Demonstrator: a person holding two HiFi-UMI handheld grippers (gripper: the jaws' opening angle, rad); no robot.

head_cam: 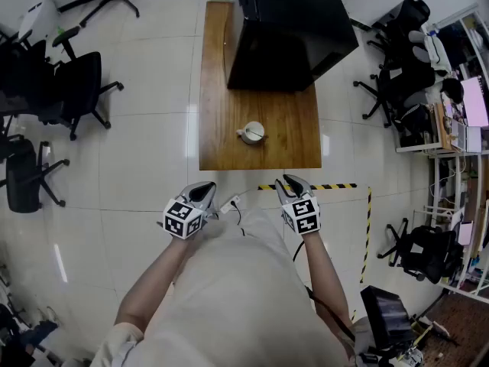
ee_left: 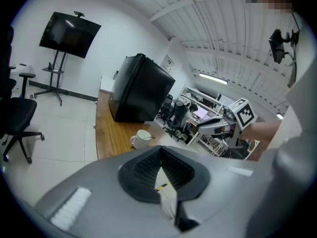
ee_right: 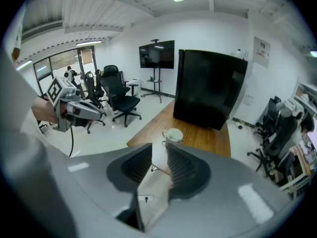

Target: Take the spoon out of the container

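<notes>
A: What is taking up most of the head view?
B: The bench (head_cam: 229,128) is running away toward twelve o'clock from the person. A big black box (head_cam: 290,29) is sitting on its far end, leaving the near end bare for working.
A: And the person?
B: Standing back on the floor at six o'clock, short of the striped tape (head_cam: 306,186), and holding both tools out ahead. The left hand-held gripper (head_cam: 205,189) is sitting at about eleven o'clock of the body and the right hand-held gripper (head_cam: 293,183) at about one. Both are well apart from the bench.
A: How are the jaws standing?
B: The left one's tips are meeting, with nothing between them. The right one's are standing partly apart, also empty. Its own view is looking through that gap straight at the cup (ee_right: 173,134), so I am judging it to be the one lining up for the reach.
A: Where is that cup sitting?
B: It is standing upright near the six o'clock edge of the bench, roughly mid-width, so it is coming within reach once the person steps in.
A: And what is it holding?
B: The spoon (ee_left: 148,137), showing only as a thin sliver at the rim in the left gripper view. It is lying in the cup, not yet touched. Being that slim, it is probably calling for a narrow pinch on the part sticking out.
</notes>
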